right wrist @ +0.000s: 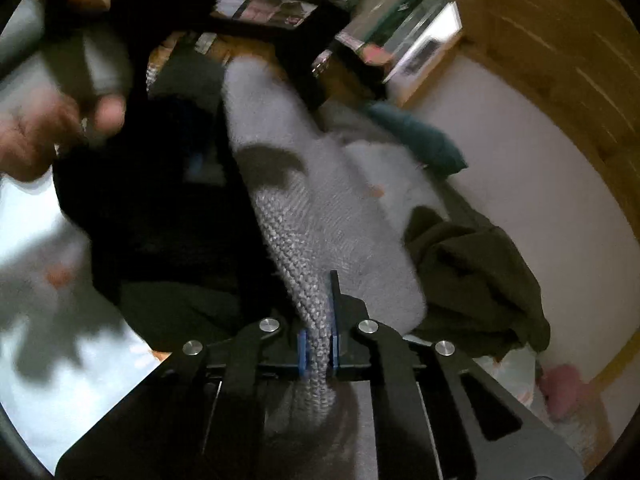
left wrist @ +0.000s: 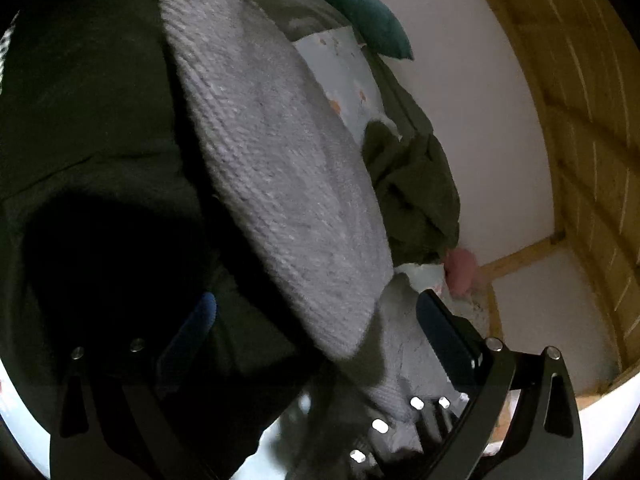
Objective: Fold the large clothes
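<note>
Two claws over a heap of clothes: right claw [right wrist: 319,344] pinched tight on a fold of the grey knit sweater [right wrist: 320,216]; left claw [left wrist: 316,320] spread wide, sweater hem between its fingers [left wrist: 444,336], untouched. Dark garment [left wrist: 88,120] just beside, olive garment [right wrist: 472,276] opposite.

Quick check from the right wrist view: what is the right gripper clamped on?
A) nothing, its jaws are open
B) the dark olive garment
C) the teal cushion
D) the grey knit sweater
D: the right gripper has its blue pads pressed together on a fold of the grey knit sweater.
</note>
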A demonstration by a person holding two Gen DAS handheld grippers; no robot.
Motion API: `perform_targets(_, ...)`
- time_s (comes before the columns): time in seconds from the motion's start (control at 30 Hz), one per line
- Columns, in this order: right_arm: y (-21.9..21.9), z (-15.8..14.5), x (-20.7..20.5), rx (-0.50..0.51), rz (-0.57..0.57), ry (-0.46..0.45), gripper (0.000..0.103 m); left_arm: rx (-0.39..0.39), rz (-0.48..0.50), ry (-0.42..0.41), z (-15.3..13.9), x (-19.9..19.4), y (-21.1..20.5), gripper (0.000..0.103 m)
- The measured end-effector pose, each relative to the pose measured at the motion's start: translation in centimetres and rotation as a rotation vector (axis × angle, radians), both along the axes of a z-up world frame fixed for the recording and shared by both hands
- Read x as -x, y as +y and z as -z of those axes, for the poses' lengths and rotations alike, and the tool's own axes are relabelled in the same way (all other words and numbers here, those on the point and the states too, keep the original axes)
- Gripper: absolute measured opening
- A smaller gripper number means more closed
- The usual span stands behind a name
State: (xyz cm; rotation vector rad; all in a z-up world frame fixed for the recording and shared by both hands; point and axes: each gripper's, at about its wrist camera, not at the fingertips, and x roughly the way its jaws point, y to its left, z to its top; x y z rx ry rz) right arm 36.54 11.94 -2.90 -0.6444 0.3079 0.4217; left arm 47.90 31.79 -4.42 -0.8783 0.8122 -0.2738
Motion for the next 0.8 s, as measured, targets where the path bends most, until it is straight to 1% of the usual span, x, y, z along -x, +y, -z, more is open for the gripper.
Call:
perform_targets(0.07,-1.1,-0.7,1.1,-0.031,-0.023,0.010,0.008,0.074,-0.037,-0.020,0.2,0.3,1.0,0.098)
perform_targets(0.13,-2.0,-1.0,2.3,-0.041,-0.053,0.015,0.008,0.231,-0.103,-0.048,0.8,0.8,2.5,0.098)
perform_targets(0.2,-3.0,-0.8,3.6,-0.030,-0.071,0.016,0.008,0.342,-0.149,-0.067,1.3,0.9,3.5,0.098)
perform_targets(0.23,-3.4,-0.5,4.0,-0.019,-0.077,0.018,0.008,0.377,-0.151,-0.075,1.5,0.7,3.8,0.098)
perform_targets(0.27,-3.7,-0.4,3.9,-0.015,-0.085,0.023,0.008,0.380,-0.143,-0.077,1.5,0.5,3.8,0.098)
perform_targets(0.37,-4.2,0.0,4.3,-0.005,-0.108,0.050,0.008,0.314,-0.112,-0.088,0.7,-0.2,3.2,0.098)
perform_targets(0.4,-4.3,0.2,4.4,0.004,-0.111,0.058,0.008,0.278,-0.113,-0.100,0.3,-0.3,2.9,0.092)
perform_targets(0.43,-4.3,0.5,4.5,0.014,-0.117,0.080,0.008,0.225,-0.121,-0.109,-0.3,-0.4,2.4,0.081)
perform_targets(0.47,-4.2,0.6,4.6,0.019,-0.121,0.095,0.008,0.139,-0.133,-0.096,-0.7,-0.4,1.9,0.054)
perform_targets(0.5,-4.3,0.7,4.4,0.022,-0.117,0.101,0.009,0.069,-0.138,-0.085,-0.9,-0.4,1.5,0.033)
perform_targets(0.53,-4.5,0.5,4.4,0.006,-0.123,0.124,0.013,0.010,-0.142,-0.077,-0.9,-0.5,1.3,0.022)
perform_targets(0.57,-5.0,0.3,4.2,-0.020,-0.134,0.156,0.017,-0.033,-0.149,-0.078,-0.9,-0.5,1.1,0.012)
perform_targets(0.6,-5.5,-0.2,4.5,-0.060,-0.147,0.185,0.039,-0.033,-0.149,-0.090,-0.9,-0.5,1.3,0.011)
perform_targets(0.63,-6.2,-0.8,4.6,-0.108,-0.157,0.206,0.077,-0.042,-0.152,-0.097,-1.0,-0.5,1.3,0.009)
perform_targets(0.67,-7.1,-2.1,4.9,-0.188,-0.169,0.209,0.094,-0.055,-0.152,-0.102,-1.2,-0.5,1.5,0.008)
perform_targets(0.7,-8.2,-3.5,5.2,-0.274,-0.174,0.198,0.100,-0.074,-0.153,-0.115,-1.5,-0.3,1.4,0.008)
perform_targets(0.73,-8.9,-4.7,4.9,-0.332,-0.185,0.235,0.100,-0.088,-0.158,-0.125,-1.8,0.0,1.4,0.008)
perform_targets(0.77,-9.4,-5.6,4.6,-0.368,-0.190,0.262,0.100,-0.099,-0.166,-0.132,-2.1,0.5,1.7,0.007)
perform_targets(0.8,-10.1,-6.9,4.3,-0.416,-0.176,0.270,0.100,-0.112,-0.165,-0.153,-2.8,0.6,1.6,0.007)
